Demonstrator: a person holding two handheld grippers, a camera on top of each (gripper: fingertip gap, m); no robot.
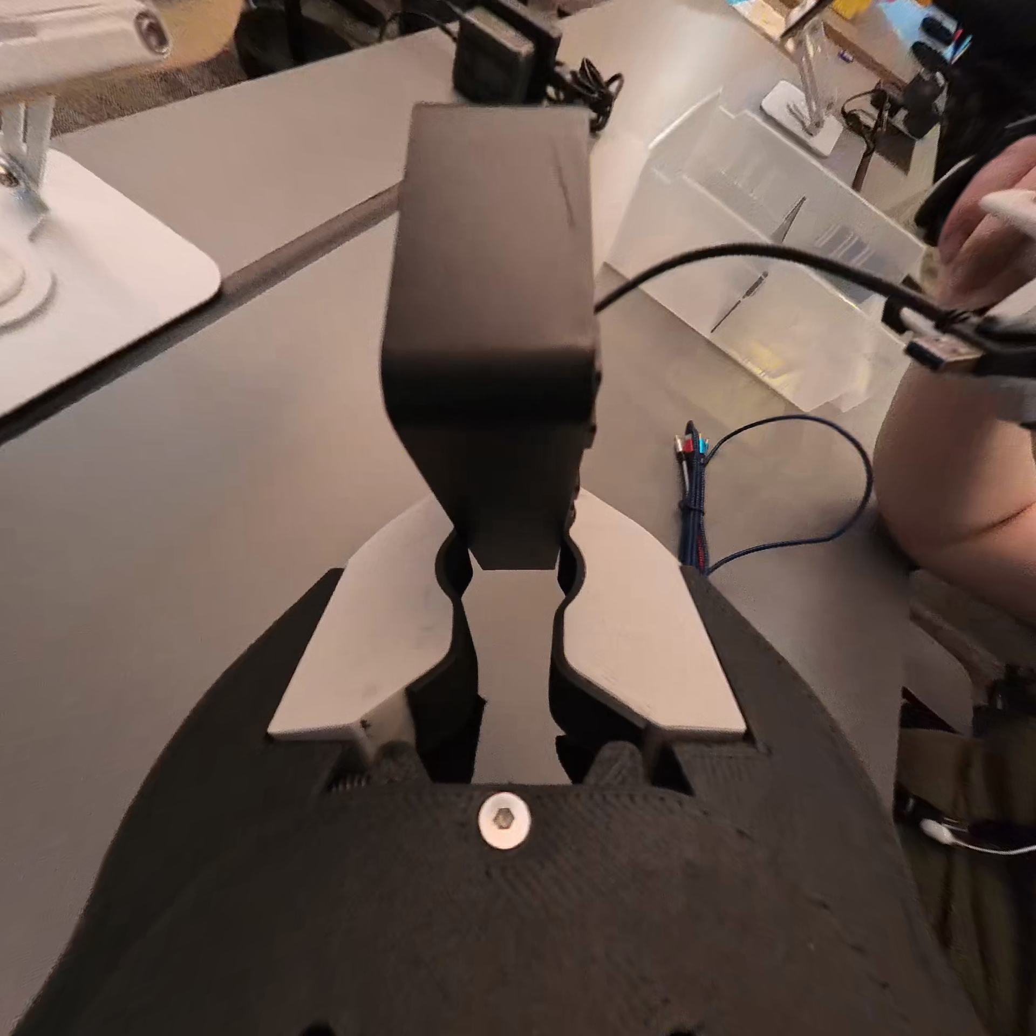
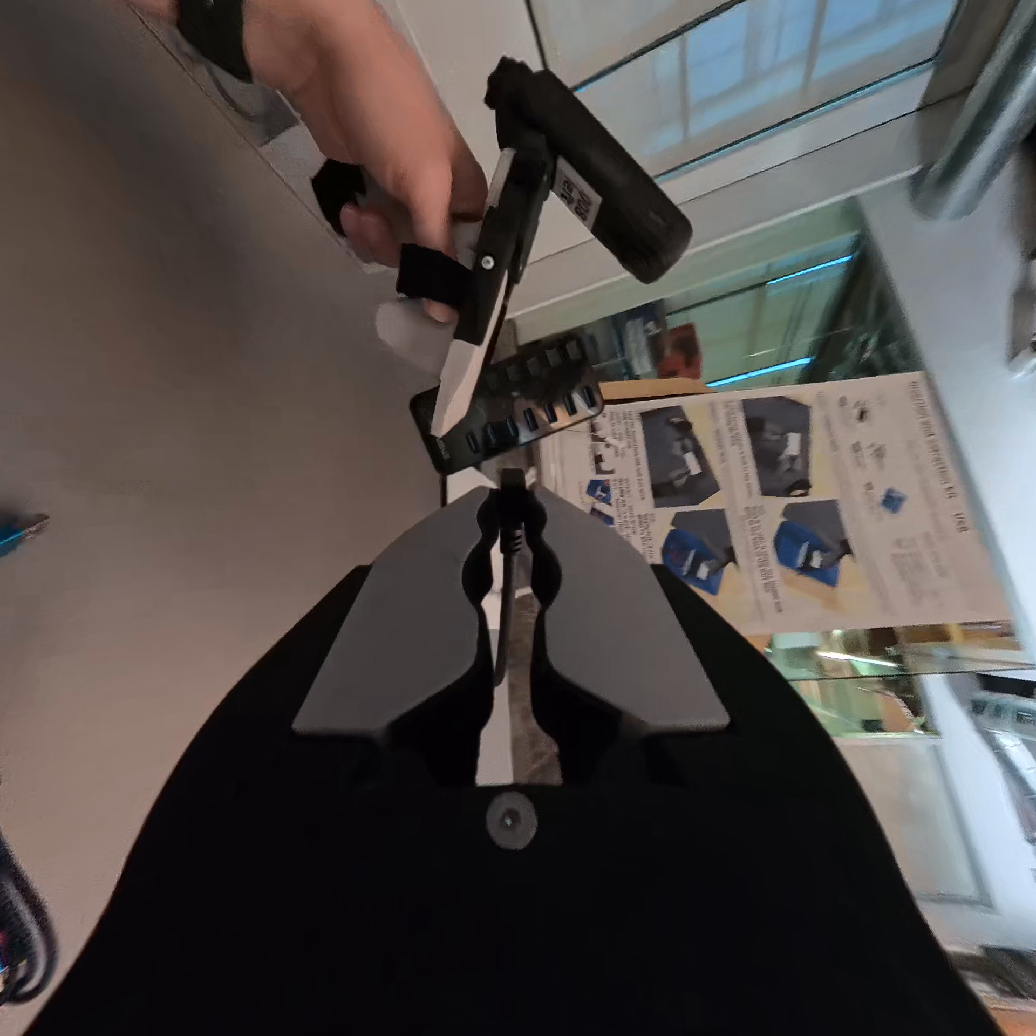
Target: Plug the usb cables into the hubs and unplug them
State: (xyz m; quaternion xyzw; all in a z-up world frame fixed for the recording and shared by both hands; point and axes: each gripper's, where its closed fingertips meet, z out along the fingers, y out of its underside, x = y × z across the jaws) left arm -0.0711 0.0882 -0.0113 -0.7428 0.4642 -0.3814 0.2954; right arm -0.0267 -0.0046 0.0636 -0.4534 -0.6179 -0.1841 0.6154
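Note:
My left gripper (image 1: 513, 552) is shut on the near end of a black USB hub (image 1: 493, 269), which it holds above the grey table (image 1: 168, 504). In the right wrist view the hub (image 2: 521, 417) shows a row of blue ports, with a white finger (image 2: 459, 387) of the left gripper on its end. My right gripper (image 2: 511, 496) is shut on a black USB cable (image 2: 507, 588); its plug (image 2: 513, 479) points at the hub, a short gap away. In the left wrist view the plug (image 1: 942, 350) hangs to the right of the hub, apart from it.
A blue braided cable bundle (image 1: 695, 493) lies on the table right of the hub. A see-through plastic bin (image 1: 757, 252) stands behind it. A white stand base (image 1: 112, 252) sits at the left. A person's arm (image 1: 953, 476) is at the right. A printed sheet (image 2: 785, 493) is behind the hub.

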